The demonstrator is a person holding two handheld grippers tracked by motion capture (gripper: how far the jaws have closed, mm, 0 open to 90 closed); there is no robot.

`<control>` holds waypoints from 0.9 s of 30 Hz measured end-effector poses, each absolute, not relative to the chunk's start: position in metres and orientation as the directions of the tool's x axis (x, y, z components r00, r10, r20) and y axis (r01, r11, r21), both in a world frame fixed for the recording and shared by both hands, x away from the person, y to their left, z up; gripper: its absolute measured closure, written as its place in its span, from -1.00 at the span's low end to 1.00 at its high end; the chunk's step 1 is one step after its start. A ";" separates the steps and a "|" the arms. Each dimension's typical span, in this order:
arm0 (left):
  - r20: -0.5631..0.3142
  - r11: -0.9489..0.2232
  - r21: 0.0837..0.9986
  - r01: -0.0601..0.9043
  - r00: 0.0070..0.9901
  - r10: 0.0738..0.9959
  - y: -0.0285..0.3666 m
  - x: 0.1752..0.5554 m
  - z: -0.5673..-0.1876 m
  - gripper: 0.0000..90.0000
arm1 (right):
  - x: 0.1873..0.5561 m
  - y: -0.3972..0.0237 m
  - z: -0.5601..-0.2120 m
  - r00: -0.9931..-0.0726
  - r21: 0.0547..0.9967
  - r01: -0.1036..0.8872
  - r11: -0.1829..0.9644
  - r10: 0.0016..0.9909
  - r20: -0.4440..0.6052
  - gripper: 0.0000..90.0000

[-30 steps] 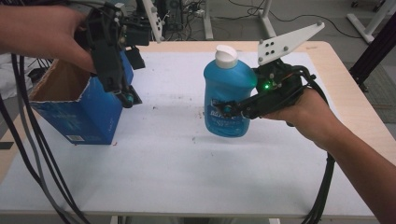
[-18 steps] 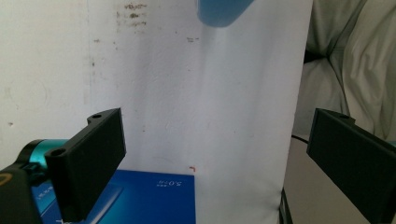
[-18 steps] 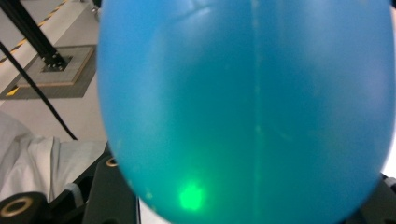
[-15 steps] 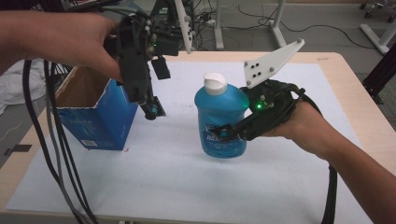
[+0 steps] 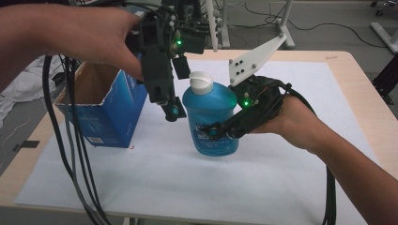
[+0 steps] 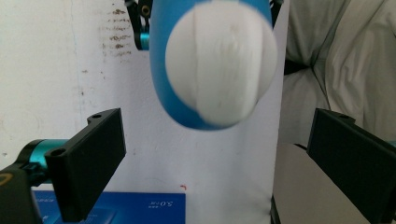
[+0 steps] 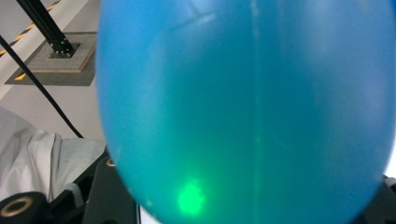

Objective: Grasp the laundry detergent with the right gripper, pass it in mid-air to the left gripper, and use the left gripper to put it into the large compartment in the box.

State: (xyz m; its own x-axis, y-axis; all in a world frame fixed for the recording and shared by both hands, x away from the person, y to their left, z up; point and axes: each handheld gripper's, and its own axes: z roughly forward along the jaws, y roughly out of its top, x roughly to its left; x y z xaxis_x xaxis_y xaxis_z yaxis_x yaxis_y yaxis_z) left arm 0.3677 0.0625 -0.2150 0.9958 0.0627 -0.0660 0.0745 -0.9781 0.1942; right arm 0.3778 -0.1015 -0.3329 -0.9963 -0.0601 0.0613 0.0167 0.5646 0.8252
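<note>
Right now the right gripper (image 5: 213, 132) is squeezing the blue bottle (image 5: 211, 119) around its fat middle and holds it a bit above the white mat (image 5: 263, 183). Its jaws are clamped tight on the bottle's sides. The bottle stands almost straight up, so its long way runs from 6 o'clock up to 12 o'clock, with the white cap (image 5: 201, 82) on top.

The left gripper (image 5: 171, 110) hangs just beside the bottle, at about 10 o'clock from the cap. Its jaws are spread wide with nothing between them. In the left gripper view the white cap (image 6: 219, 65) sits straight ahead, at 12 o'clock, past the two black jaws. So the left gripper is the one closest to the cap, and I think it will grab or twist it next.

An open blue box (image 5: 105, 110) stands on the mat at 9 o'clock from the bottle. The mat covers a wooden table (image 5: 361, 89). Behind it are a grey floor (image 5: 338, 23), cables and metal legs.
</note>
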 end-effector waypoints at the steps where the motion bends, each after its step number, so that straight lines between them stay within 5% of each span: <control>1: -0.067 -0.978 0.197 0.074 0.996 0.062 0.062 0.367 -0.215 -0.90 | 0.378 -0.100 -0.333 -0.996 0.824 0.018 0.566 -0.059 0.062 -0.01; 27: -0.064 -0.982 0.182 0.059 0.997 0.048 0.046 0.373 -0.228 -0.90 | 0.375 -0.085 -0.329 -0.994 0.828 0.015 0.560 -0.083 0.074 -0.01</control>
State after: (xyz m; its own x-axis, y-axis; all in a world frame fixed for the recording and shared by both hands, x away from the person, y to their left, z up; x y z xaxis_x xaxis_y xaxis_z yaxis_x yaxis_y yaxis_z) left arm 0.3734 0.0461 -0.2277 0.9968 0.0479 -0.0642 0.0589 -0.9816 0.1817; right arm 0.3750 -0.0847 -0.3289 -0.9938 -0.0835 0.0740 0.0147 0.5599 0.8284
